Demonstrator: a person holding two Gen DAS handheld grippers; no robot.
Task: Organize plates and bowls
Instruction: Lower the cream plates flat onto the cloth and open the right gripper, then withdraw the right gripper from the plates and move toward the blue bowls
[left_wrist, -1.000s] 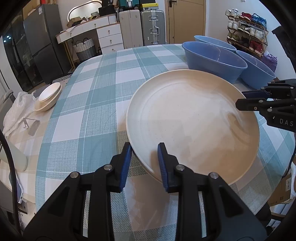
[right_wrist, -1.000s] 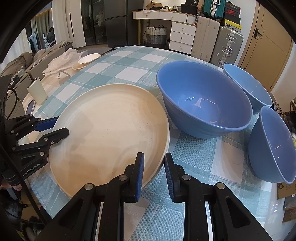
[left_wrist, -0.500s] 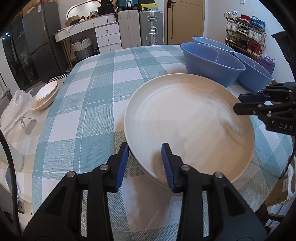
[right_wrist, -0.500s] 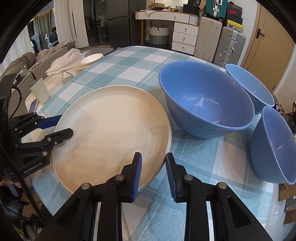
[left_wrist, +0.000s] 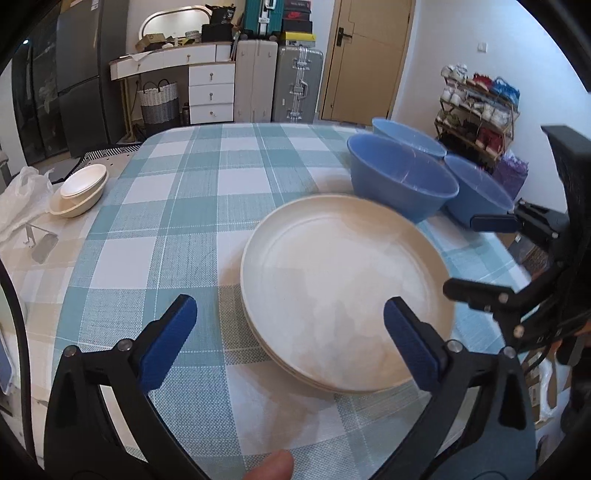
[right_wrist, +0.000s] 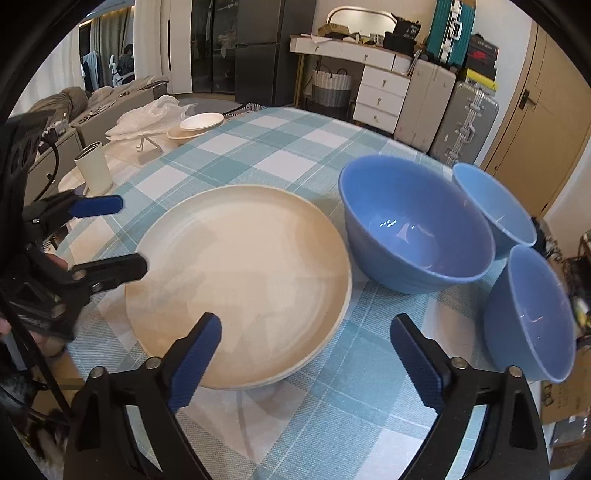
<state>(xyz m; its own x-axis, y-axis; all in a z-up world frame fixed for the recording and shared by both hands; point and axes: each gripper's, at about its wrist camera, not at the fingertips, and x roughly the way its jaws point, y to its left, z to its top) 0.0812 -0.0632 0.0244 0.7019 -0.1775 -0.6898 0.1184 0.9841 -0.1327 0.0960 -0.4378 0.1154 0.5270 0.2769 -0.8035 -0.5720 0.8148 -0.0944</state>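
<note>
Plates (left_wrist: 343, 291) lie stacked between both tools, left (left_wrist: 291, 339) and right (right_wrist: 306, 350), tilted downward, jaws just spread apart.

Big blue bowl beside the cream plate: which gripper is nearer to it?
Right. The right gripper hangs open near the big blue bowl; the left gripper is across the cream plate, farther off.

Each wrist view looks forward and down along its own hand-held gripper, close over the desk (left_wrist: 177, 206). They face from opposite sides — both share the cream plates (left_wrist: 343, 291) (right_wrist: 240, 280), at about 12 o'clock in each.
</note>
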